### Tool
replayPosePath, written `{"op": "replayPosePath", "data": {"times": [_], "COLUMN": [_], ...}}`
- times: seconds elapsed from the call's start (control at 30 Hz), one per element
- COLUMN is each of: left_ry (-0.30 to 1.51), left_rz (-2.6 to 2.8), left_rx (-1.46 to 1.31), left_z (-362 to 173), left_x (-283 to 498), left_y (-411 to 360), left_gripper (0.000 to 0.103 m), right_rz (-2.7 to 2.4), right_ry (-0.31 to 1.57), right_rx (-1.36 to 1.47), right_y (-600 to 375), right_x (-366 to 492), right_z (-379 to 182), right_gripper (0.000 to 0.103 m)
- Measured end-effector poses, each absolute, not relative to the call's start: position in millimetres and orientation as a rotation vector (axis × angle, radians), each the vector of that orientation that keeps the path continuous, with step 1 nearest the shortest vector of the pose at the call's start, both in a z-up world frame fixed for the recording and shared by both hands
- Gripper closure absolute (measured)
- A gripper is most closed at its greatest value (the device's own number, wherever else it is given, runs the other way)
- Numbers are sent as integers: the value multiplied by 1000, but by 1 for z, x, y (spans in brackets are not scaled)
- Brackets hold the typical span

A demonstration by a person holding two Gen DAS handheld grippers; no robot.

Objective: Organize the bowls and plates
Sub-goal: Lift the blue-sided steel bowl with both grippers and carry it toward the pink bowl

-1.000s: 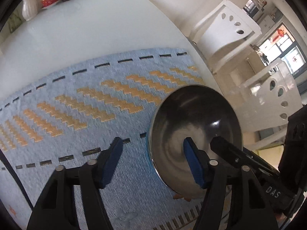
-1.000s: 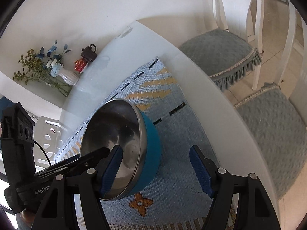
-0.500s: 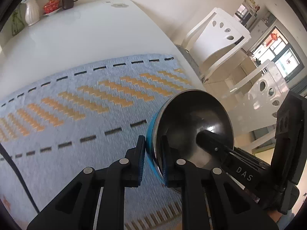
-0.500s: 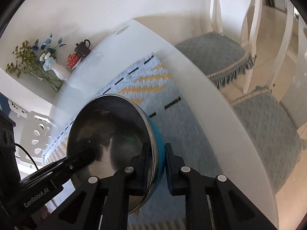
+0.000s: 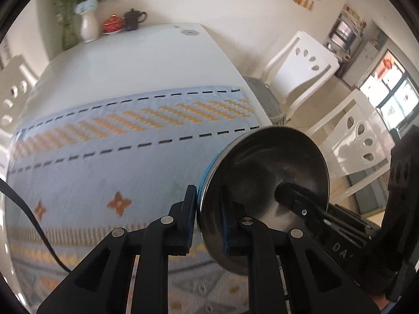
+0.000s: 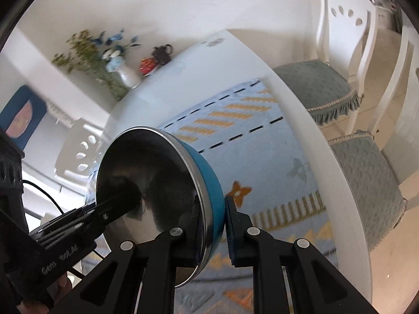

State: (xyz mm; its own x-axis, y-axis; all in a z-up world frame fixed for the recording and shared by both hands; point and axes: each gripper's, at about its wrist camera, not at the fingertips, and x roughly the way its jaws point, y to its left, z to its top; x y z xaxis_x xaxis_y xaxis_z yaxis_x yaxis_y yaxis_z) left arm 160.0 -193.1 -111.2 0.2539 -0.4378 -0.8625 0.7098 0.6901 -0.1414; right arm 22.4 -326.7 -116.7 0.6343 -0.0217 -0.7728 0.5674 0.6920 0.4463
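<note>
While two hand-held grippers clamp it, one bowl (image 5: 264, 183) tilts

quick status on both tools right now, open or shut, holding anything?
Left tool: shut on the rim of the bowl, one pad inside, one outside.
Right tool: shut on the same bowl's opposite rim; bowl is tilted.

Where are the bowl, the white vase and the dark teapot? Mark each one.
bowl (image 6: 146, 183): right wrist view, on its shiny steel inside.
white vase (image 5: 89, 27): left wrist view, on its body, at the table's far end.
dark teapot (image 5: 132, 20): left wrist view, on its belly, right of the red dish.
</note>
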Motion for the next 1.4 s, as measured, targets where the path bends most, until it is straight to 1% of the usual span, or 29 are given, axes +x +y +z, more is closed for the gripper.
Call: {"op": "replayPosePath", "data": {"times": [0.17,0.27,0.37,0.5,0.63,0.7,0.97,1.23,1.27,1.4], "left_ry": [1018,977,941,940,992,1006,950,986,997,1040], "left_rz": [-801,-806,-805,-804,-787,-777,-715,-651,-644,-618], "left_rx": [291,328,334,297,229,203,223,178,175,179], "left_z": [-92,-79,-67,-56,-57,-58,-56,-66,-70,-86], "left_x": [134,115,101,89,85,82,54,46,46,40], "left_y": [-166,-153,-140,-119,-98,-86,-47,-16,-13,-6], "left_gripper": [87,81,80,80,80,80,80,80,78,78], "right_rz": [-342,-321,-291,-278,-244,-233,-152,-70,-64,-46], "right_ry": [820,831,825,808,804,811,863,935,944,999], "right_rx": [729,733,746,699,695,686,667,651,647,635], "right_y": [-293,-279,-262,-241,-224,-215,-182,-153,-150,-139], "right_x": [-1,-14,-27,-42,-54,-58,-65,-66,-66,-66], "right_z": [-99,-92,-80,-63,-55,-54,-59,-73,-75,-88], "right_gripper": [88,88,86,86,86,86,86,85,85,84]}}
